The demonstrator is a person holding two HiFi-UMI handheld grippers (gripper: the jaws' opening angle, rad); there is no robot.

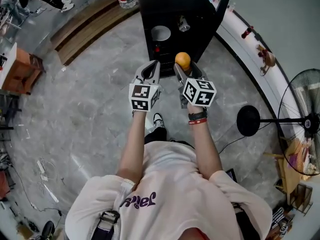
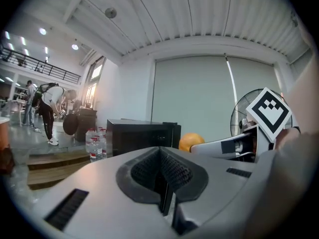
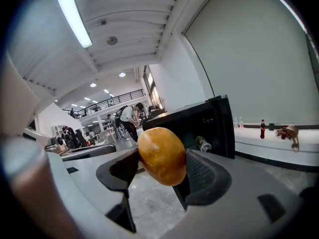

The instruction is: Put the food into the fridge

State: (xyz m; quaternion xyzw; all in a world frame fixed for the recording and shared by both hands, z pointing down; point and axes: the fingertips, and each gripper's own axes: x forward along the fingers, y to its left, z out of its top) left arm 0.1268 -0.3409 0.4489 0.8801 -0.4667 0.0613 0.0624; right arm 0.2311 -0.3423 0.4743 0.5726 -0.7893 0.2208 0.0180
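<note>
Fridge (image 1: 167,14): black, low, standing on the floor, door (image 1: 221,10) swung open to the right; a can (image 3: 203,144) lies inside.
Right claw (image 1: 184,69): narrowed onto the orange fruit (image 3: 161,156), pinched across its middle between both pads, in the air just short of the opening.
Left claw (image 1: 150,71): jaws together, nothing between.
Handling, as judged: carry level to a shelf spot clear of the can and release only once it rests there, since a round fruit may roll.

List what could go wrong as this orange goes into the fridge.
1. The orange is round and pinched only at the tips of the right gripper; it might slip out.
2. The fridge already holds a can and a white dish; reaching in could knock them.
3. The open door stands right of the opening and could be bumped.
</note>
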